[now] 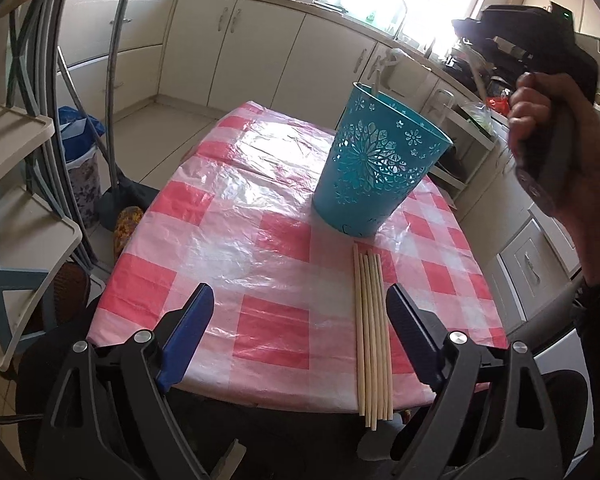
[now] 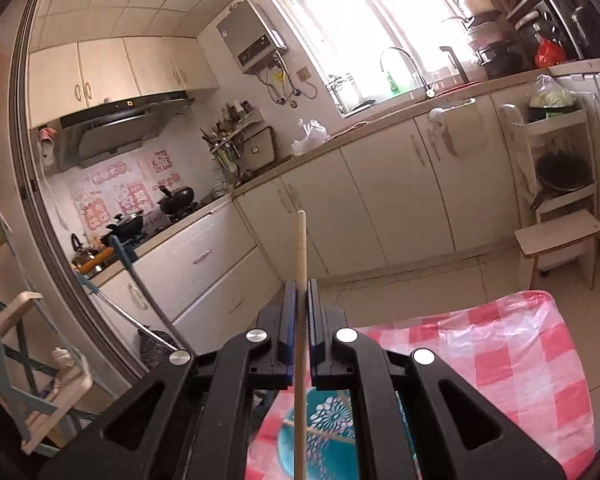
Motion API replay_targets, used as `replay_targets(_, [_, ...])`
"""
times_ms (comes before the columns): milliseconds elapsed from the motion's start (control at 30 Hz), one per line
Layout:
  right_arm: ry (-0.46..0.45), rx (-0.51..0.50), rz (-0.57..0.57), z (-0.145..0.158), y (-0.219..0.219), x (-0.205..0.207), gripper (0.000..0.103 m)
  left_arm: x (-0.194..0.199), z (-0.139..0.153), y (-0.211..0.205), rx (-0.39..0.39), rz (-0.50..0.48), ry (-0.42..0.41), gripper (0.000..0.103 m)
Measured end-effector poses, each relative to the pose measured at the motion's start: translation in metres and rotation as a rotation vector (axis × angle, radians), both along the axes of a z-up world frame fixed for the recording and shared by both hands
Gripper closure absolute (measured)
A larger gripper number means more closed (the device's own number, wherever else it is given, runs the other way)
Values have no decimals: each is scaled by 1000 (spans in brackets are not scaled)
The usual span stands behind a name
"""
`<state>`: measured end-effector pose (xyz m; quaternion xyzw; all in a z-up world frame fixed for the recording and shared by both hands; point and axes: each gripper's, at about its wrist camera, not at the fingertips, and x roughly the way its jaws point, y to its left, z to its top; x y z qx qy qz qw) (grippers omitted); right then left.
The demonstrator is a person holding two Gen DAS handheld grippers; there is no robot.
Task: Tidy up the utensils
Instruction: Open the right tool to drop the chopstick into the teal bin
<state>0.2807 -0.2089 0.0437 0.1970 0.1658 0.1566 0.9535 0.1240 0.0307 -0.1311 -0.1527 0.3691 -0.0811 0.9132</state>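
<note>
Several pale wooden chopsticks lie side by side on the pink checked tablecloth, their near ends past the table's front edge. My left gripper hovers over them, open, the bundle just inside its right finger. Behind them stands a teal cut-out bucket, holding at least one stick. My right gripper is raised above the bucket, shut on one chopstick that points up between its pads. A hand holds that gripper at the right of the left wrist view.
A folding chair frame and a bin stand left of the table. Kitchen cabinets and a counter with a sink run behind. A white trolley with a pan stands at the right. A chair back is at the left.
</note>
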Motion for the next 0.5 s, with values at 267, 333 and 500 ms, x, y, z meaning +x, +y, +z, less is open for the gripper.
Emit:
replay_targets(267, [98, -132, -10, -53, 16, 39, 97, 8, -8, 9, -13, 29, 25, 19])
replay_targets(333, [116, -132, -5, -60, 12, 37, 97, 9, -8, 9, -13, 29, 29, 19])
replay_targets(500, [131, -132, 31, -62, 6, 8, 96, 5, 1, 5, -3, 30, 25, 16])
